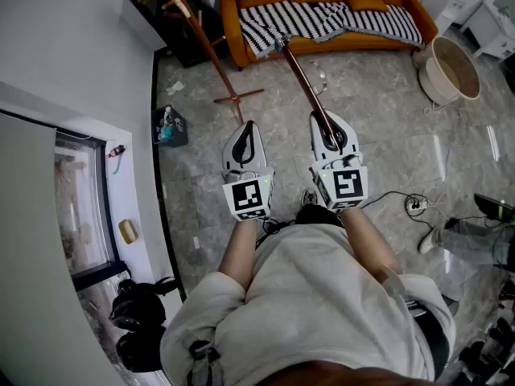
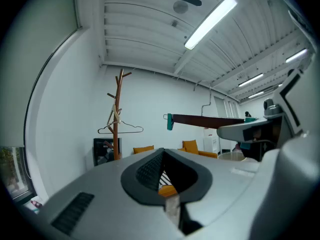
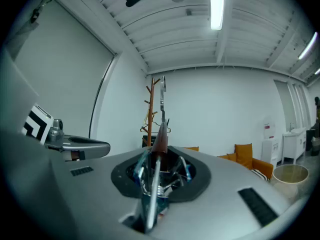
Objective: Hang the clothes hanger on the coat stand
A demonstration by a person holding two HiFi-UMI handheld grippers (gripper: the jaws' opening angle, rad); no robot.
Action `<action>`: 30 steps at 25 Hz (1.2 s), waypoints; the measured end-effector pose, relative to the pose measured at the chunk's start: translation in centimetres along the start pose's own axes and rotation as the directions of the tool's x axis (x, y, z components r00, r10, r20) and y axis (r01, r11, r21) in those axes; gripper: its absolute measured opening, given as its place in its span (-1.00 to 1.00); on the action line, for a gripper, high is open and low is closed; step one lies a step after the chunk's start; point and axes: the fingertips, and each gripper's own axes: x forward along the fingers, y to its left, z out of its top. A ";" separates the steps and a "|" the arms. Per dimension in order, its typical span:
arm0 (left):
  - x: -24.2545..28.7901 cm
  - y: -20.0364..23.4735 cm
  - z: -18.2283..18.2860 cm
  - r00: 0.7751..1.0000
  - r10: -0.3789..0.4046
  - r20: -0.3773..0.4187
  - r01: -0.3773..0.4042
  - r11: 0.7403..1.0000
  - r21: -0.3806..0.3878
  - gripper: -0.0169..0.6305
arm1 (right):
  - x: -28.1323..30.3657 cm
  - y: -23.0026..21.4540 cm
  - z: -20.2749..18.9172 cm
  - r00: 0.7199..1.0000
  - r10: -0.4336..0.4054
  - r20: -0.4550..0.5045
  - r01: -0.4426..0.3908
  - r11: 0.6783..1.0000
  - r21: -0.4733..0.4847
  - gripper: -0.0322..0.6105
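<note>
A dark brown wooden clothes hanger (image 1: pixel 302 83) with metal clips juts forward from my right gripper (image 1: pixel 330 131), which is shut on its near end. In the right gripper view the hanger (image 3: pixel 161 134) rises straight out of that gripper (image 3: pixel 161 166), its metal hook showing in front of the coat stand (image 3: pixel 151 109). In the left gripper view the hanger's bar (image 2: pixel 205 120) runs level, a teal clip at its tip. The wooden coat stand (image 1: pixel 205 43) stands far left, by the wall, with a thin wire hanger (image 2: pixel 120 129) on it. My left gripper (image 1: pixel 248 135) is shut and holds nothing.
An orange sofa with a striped blanket (image 1: pixel 330 18) lines the far wall. A black cabinet (image 1: pixel 173 18) stands behind the stand. A round basket (image 1: pixel 452 71) is at the right. A small bin (image 1: pixel 169 127), a power strip (image 1: pixel 414 203) and a black bag (image 1: pixel 141 312) lie on the floor.
</note>
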 end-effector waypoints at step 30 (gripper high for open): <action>11.1 -3.0 -1.5 0.993 0.099 -0.057 -0.097 0.995 0.037 -0.92 | 7.6 -8.9 -4.2 0.979 0.200 -0.029 -0.199 0.979 0.039 -0.74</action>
